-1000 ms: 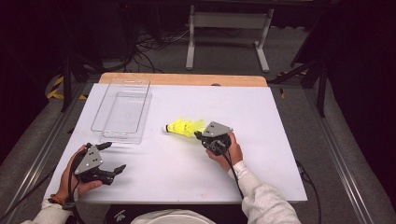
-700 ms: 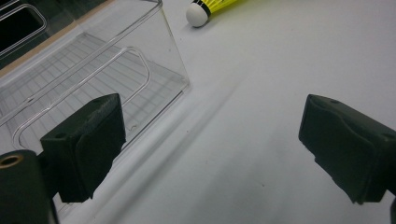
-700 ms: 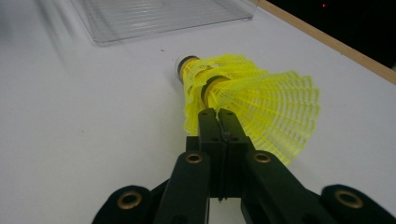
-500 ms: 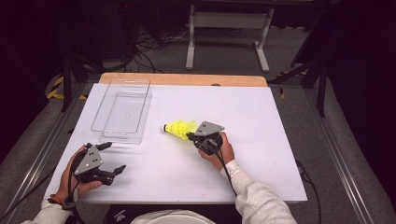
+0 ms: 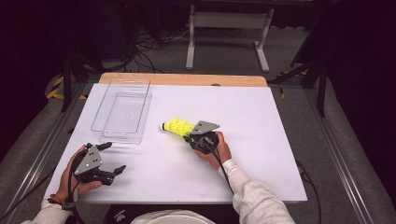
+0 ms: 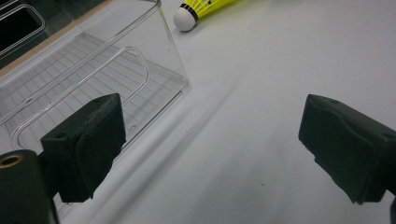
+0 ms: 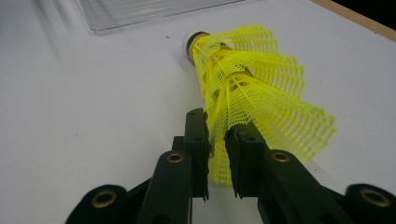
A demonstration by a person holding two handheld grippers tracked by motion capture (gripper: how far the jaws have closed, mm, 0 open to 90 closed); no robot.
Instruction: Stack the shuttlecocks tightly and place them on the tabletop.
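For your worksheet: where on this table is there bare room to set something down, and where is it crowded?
Free: the sheet's wide right side, beyond the right tongs, and the front strip between both hands. Crowded: the far left, where the clear tray sits, with the yellow shuttlecock just right of it.

White table (image 5: 261,154), wooden strip (image 5: 187,79) along far edge. Clear plastic box (image 5: 122,112) lies toward far left corner. Yellow shuttlecock (image 5: 176,127) just right of box, near table middle, white cork end toward box.
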